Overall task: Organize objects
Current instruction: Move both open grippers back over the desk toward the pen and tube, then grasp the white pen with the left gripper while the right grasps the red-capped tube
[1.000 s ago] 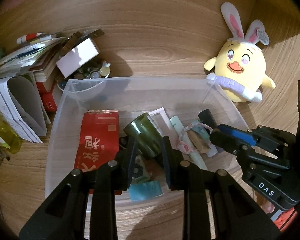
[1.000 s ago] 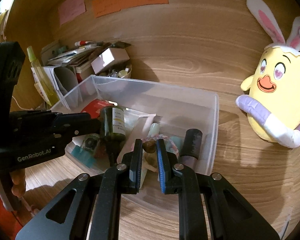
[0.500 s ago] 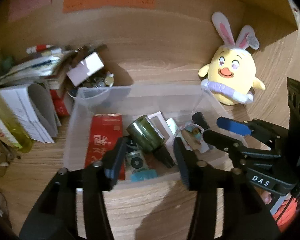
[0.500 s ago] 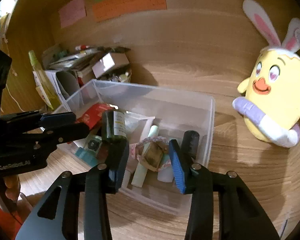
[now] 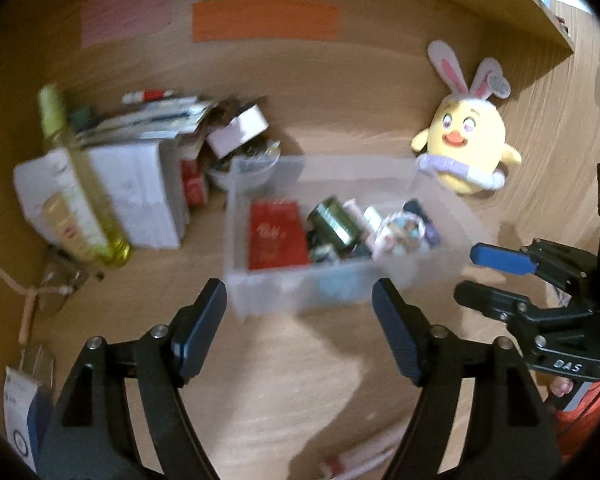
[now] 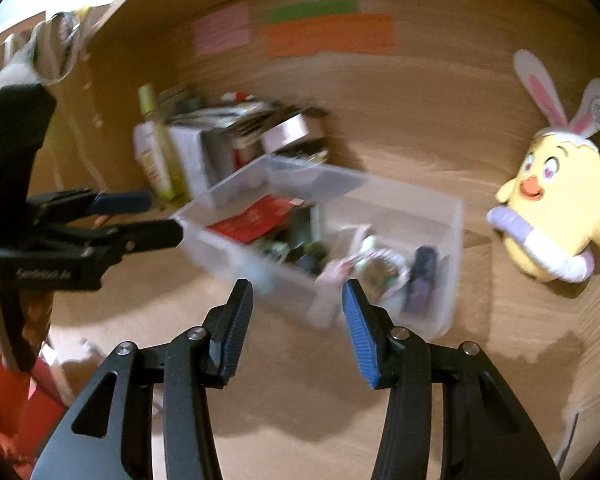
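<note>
- Left gripper (image 5: 300,320): jaws have just been opening and stand wide apart; nothing between the pads, only bare wooden desk (image 5: 280,380).
- Right gripper (image 6: 298,320): jaws have just been opening, moderately parted, less wide than the left; nothing gripped.
- Clear plastic bin (image 5: 300,292) sits on the desk beyond both grippers, not touched by either.
- Bin contents: red packet (image 5: 274,236) lies flat at the left end; dark green bottle (image 5: 334,226) on its side beside it; a black tube (image 6: 422,276) at the right end; smaller items between are too blurred to identify.
- Yellow chick plush with rabbit ears (image 5: 466,152) stands right of the bin, apart from it.
- Stack of books and papers (image 5: 140,184) left of the bin; a yellow-green bottle (image 5: 80,184) in front of the stack.
- Both views motion-blurred.
</note>
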Tool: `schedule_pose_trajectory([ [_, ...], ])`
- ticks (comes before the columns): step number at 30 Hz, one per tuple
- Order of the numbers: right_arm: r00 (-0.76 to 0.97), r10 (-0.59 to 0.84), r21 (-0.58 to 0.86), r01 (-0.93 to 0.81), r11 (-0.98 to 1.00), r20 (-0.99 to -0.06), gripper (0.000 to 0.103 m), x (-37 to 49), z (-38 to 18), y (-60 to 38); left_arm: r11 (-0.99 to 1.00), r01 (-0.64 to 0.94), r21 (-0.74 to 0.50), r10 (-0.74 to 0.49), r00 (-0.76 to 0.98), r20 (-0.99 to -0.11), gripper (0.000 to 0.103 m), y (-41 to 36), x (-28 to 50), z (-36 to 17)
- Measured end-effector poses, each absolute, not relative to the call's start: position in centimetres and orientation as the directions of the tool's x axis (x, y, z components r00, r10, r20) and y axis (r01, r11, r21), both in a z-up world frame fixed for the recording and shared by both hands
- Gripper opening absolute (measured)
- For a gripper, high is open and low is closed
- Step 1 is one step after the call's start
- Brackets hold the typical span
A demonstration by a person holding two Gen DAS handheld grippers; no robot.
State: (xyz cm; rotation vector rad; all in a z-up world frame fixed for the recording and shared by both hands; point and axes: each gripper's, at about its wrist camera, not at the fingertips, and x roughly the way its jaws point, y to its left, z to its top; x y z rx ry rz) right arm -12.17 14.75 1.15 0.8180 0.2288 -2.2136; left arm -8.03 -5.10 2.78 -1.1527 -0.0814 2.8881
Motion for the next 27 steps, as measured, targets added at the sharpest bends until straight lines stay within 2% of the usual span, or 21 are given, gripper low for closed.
schedule_pose_trajectory([
  [8,-0.358,-0.618,0.135,0.784,-0.606,-0.7,0.043,-7.4,-2.6,12.4,-0.997,0.026,-0.069,0.034,-0.673,-0.739,0.075,-6.7,-3.6,-0.4],
  [12,-0.315,-0.595,0.109,0.817,-0.567,-0.739,0.043,-5.5,-4.2,10.8,-0.997,0.031,-0.071,0.034,-0.649,-0.76,0.075,-7.3,-1.5,-1.7],
  [24,-0.286,-0.538,0.038,0.858,-0.512,-0.793,0.043,-5.2,-5.6,7.7,-0.998,-0.018,-0.065,0.062,-0.609,-0.791,0.075,-6.5,2.2,-4.3],
  [26,-0.295,-0.52,0.032,0.847,-0.53,-0.801,0.041,-5.9,-6.0,7.4,-0.997,-0.036,-0.068,0.076,-0.606,-0.792,0.075,-6.1,2.3,-4.5],
  [27,-0.305,-0.515,0.023,0.844,-0.535,-0.801,0.036,-6.0,-6.0,7.5,-0.997,-0.044,-0.068,0.081,-0.605,-0.792,0.075,-5.9,2.3,-4.6],
])
